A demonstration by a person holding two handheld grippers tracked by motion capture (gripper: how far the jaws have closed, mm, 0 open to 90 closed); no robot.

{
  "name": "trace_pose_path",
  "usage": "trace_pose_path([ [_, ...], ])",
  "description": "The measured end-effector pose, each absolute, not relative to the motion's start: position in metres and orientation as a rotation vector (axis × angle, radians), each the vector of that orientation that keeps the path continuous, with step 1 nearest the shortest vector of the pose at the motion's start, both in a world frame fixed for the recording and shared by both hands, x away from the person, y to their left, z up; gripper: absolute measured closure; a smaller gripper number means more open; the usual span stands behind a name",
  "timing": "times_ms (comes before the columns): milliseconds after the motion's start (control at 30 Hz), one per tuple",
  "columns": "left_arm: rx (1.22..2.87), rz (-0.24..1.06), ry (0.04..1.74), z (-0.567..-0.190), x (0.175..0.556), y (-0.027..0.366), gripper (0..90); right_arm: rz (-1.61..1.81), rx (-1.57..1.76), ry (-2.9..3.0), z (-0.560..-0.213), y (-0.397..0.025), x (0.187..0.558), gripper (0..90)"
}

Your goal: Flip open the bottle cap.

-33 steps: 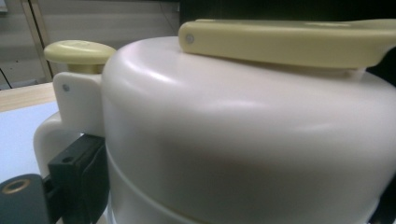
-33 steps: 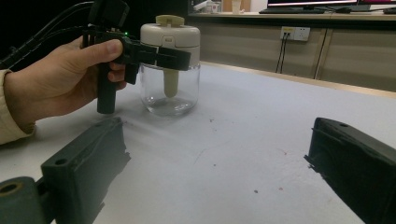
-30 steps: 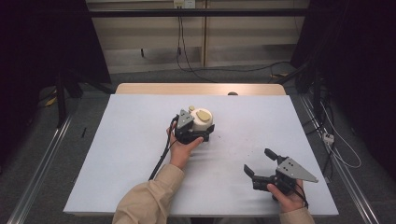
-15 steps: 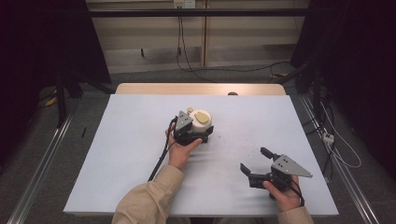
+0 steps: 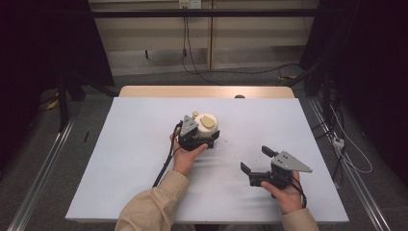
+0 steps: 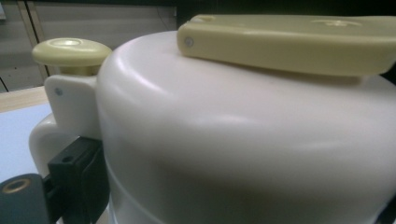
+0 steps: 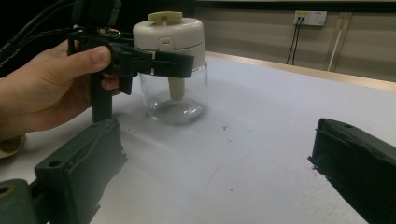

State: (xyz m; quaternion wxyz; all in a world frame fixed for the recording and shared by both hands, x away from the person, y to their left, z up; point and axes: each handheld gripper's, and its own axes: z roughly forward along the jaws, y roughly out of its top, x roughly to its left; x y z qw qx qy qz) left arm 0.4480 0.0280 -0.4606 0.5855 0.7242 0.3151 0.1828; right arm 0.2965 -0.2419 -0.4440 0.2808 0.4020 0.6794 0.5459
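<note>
A jar (image 5: pixel 206 126) with a cream lid and clear glass base stands at the middle of the white table (image 5: pixel 120 159). My left gripper (image 5: pixel 201 136) is shut on its lid, one black jaw along each side of the lid. In the left gripper view the cream lid (image 6: pixel 233 130) is very close, with a pale yellow flap (image 6: pixel 289 42) and a knob (image 6: pixel 70 49) on top. In the right gripper view the jar (image 7: pixel 180 100) is upright, the left gripper (image 7: pixel 184 58) clasping its lid. My right gripper (image 5: pixel 255 159) stands open at the front right, empty, jaws (image 7: pixel 215 172) aimed toward the jar.
A wooden strip (image 5: pixel 207 91) borders the table's far edge. Cables (image 5: pixel 192 53) trail on the floor behind it. The left gripper's cable (image 5: pixel 166 163) runs back along the person's sleeve (image 5: pixel 149 207). Small dark specks (image 7: pixel 224 128) dot the table near the jar.
My right gripper has shifted a little to the left, toward the jar, still open. The left gripper and the jar have stayed in place.
</note>
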Motion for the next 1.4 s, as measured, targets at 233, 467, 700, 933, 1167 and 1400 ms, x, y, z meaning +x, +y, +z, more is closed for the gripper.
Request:
trace_pose_path([
  [233, 1.693, 0.429, 0.732, -0.46, 0.448, 0.028, 6.3, 1.477, 1.117, 1.795, -0.437, -0.232, 0.311, 7.2],
  [467, 1.689, 0.425, 0.735, -0.461, 0.448, 0.028, 6.3, 1.478, 1.086, 1.839, -0.429, -0.223, 0.323, 17.4],
  [700, 1.69, 0.427, 0.733, -0.461, 0.448, 0.028, 6.3, 1.494, 1.09, 1.909, -0.424, -0.215, 0.331, 28.2],
  [933, 1.689, 0.429, 0.736, -0.461, 0.448, 0.028, 6.3, 1.479, 1.063, 1.94, -0.417, -0.205, 0.338, 50.0],
  [1167, 1.693, 0.429, 0.732, -0.461, 0.448, 0.028, 6.3, 1.505, 1.089, 1.942, -0.411, -0.201, 0.346, 61.7],
  [1400, 1.697, 0.433, 0.73, -0.461, 0.448, 0.028, 6.4, 1.537, 1.121, 1.949, -0.412, -0.2, 0.356, 71.7],
])
